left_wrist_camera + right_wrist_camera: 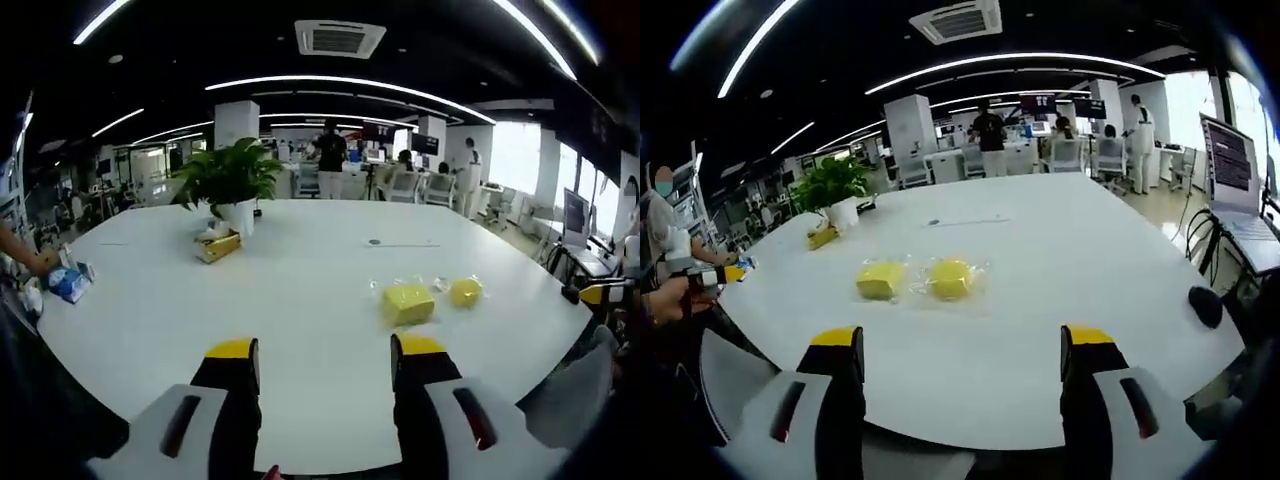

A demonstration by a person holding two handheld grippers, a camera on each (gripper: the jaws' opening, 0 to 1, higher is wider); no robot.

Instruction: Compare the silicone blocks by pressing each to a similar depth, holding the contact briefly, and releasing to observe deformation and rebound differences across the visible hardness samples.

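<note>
Two yellow silicone blocks in clear wrapping lie on a big white table (300,290). In the left gripper view the square block (408,303) is ahead to the right, with the round block (466,291) beyond it. In the right gripper view the square block (881,280) and the round block (951,278) lie side by side ahead. My left gripper (327,358) is open, well short of the blocks. My right gripper (967,348) is open wide above the table's near edge, nothing between its jaws. The other gripper (604,293) pokes in at the far right of the left gripper view.
A potted plant (231,180) and a small yellow box (218,245) stand at the table's far left. A blue packet (66,284) lies by a person's hand at the left edge. A dark mouse (1205,306) sits at the right edge. People and desks fill the office behind.
</note>
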